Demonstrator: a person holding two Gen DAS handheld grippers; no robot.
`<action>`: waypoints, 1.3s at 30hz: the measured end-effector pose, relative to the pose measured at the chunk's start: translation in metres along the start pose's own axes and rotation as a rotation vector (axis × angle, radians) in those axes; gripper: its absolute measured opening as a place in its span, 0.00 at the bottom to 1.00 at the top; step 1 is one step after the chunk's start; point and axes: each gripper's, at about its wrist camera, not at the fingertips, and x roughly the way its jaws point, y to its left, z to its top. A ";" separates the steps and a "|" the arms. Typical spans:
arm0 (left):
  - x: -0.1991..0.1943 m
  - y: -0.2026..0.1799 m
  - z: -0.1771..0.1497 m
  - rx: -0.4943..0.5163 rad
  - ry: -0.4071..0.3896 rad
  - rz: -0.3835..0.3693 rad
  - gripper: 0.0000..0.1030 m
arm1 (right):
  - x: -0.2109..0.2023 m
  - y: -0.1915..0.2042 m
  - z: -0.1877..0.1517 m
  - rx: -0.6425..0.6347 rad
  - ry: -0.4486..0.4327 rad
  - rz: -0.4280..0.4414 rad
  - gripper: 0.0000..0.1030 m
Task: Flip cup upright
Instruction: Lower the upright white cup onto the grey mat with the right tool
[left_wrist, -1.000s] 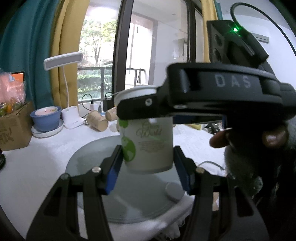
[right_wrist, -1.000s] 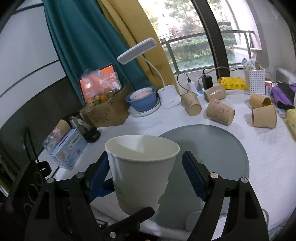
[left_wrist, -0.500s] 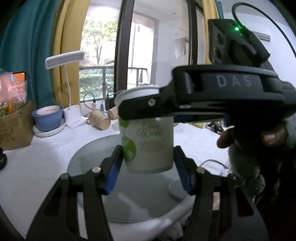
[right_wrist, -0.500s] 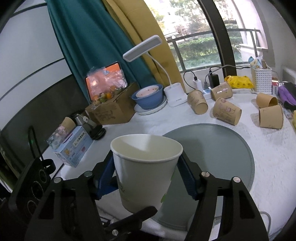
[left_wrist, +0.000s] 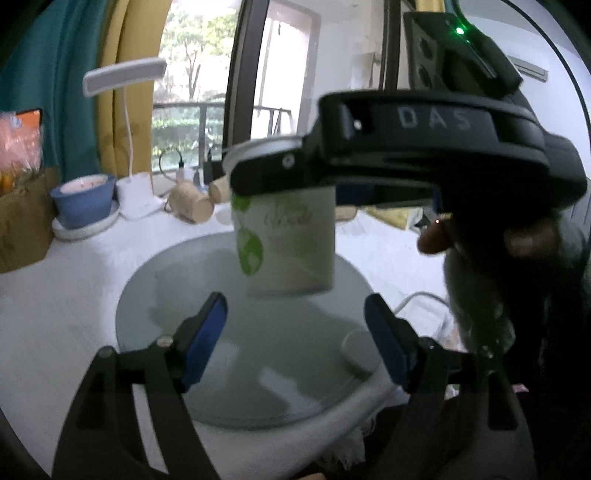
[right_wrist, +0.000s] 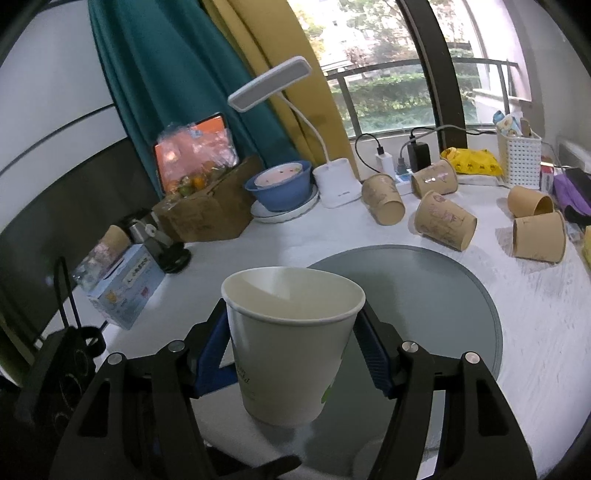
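A white paper cup (right_wrist: 291, 343) with green print stands upright, mouth up, held in the air above the round grey mat (right_wrist: 443, 306). My right gripper (right_wrist: 295, 354) is shut on it, its blue pads pressing both sides near the rim. In the left wrist view the same cup (left_wrist: 288, 243) hangs under the right gripper's black body, a little above the mat (left_wrist: 258, 354). My left gripper (left_wrist: 295, 328) is open and empty, its fingers (left_wrist: 207, 336) spread wide below and in front of the cup, apart from it.
Several brown paper cups (right_wrist: 447, 221) lie on their sides at the back and right of the white table. A blue bowl (right_wrist: 280, 184), a white desk lamp (right_wrist: 336, 184), a cardboard box (right_wrist: 210, 214) and a small carton (right_wrist: 125, 280) stand at the back left.
My left gripper has opened, let go of the cup and drawn back. My right gripper has closed on the cup and holds it alone, slightly lifted.
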 end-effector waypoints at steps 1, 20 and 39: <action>0.004 0.004 -0.002 -0.013 0.016 0.007 0.76 | 0.004 -0.002 0.000 -0.003 0.002 -0.005 0.67; 0.037 0.084 -0.010 -0.243 0.170 0.126 0.76 | 0.073 -0.047 0.014 -0.034 0.011 -0.161 0.67; 0.055 0.127 0.015 -0.330 0.153 0.236 0.76 | 0.116 -0.038 0.015 -0.218 0.015 -0.284 0.67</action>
